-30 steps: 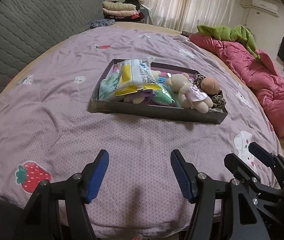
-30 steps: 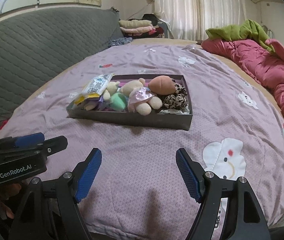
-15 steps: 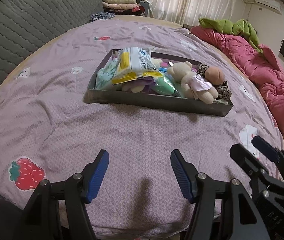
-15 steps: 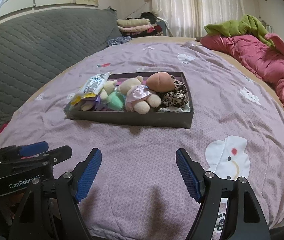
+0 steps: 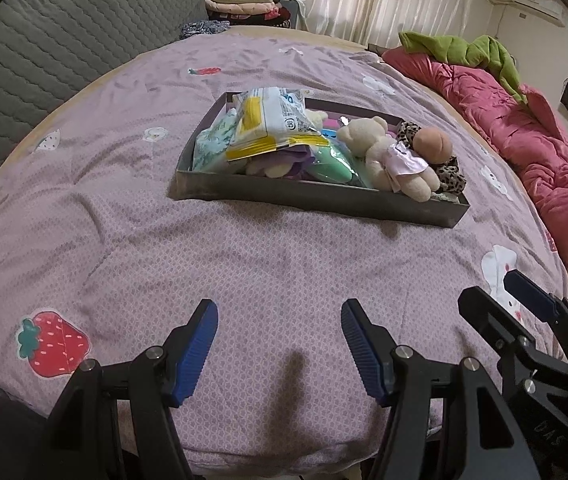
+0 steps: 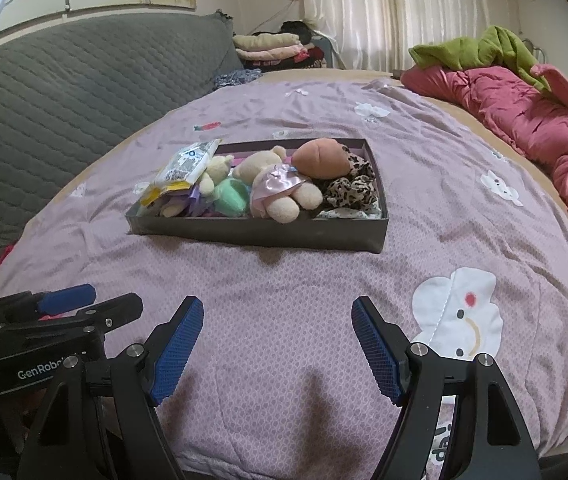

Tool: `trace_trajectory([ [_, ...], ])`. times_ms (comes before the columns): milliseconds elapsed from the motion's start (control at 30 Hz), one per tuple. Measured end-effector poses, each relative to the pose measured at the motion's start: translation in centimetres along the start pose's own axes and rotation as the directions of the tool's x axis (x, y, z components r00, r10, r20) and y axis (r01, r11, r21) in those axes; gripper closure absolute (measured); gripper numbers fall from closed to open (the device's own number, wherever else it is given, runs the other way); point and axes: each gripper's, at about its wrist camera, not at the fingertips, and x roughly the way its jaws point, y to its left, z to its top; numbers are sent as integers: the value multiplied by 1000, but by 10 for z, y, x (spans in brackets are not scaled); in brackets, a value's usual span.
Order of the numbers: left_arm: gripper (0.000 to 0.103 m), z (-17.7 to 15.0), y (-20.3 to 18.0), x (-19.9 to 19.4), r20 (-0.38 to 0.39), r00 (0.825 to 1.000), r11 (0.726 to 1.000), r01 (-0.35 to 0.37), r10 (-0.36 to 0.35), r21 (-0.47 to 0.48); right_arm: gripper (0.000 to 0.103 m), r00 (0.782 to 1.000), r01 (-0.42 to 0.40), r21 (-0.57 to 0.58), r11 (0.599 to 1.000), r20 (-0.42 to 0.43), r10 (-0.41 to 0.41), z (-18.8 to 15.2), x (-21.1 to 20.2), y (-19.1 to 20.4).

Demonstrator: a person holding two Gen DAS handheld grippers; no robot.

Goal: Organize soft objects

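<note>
A shallow dark box [image 5: 315, 197] [image 6: 260, 232] sits on the purple bedspread, full of soft things: a cream teddy bear in a pink dress [image 5: 391, 156] [image 6: 280, 192], a peach plush ball [image 5: 431, 145] [image 6: 321, 157], leopard-print fabric [image 5: 449, 172] [image 6: 353, 190], a mint-green plush [image 5: 327, 164] [image 6: 232, 197] and a white and yellow packet [image 5: 272, 122] [image 6: 186, 166]. My left gripper [image 5: 280, 344] is open and empty, well short of the box. My right gripper [image 6: 278, 340] is open and empty too, beside the left one.
A crumpled pink quilt [image 5: 539, 148] [image 6: 531, 120] with a green cloth [image 5: 463, 48] on it lies along the right side. A grey quilted headboard [image 6: 64, 92] stands on the left. Folded clothes [image 6: 268, 50] are stacked at the back. The bed's near edge is just under the grippers.
Both grippers have shifted slightly over the bed's near edge and the view of the box has tilted a little. Both stay open and empty.
</note>
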Motion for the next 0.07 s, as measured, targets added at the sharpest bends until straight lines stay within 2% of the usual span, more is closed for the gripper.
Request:
trace_trajectory([
  [67, 39, -1, 1, 0, 1, 1000, 1000, 7, -7, 0, 25, 1000, -1, -2, 1000, -4, 1, 0, 2, 1],
])
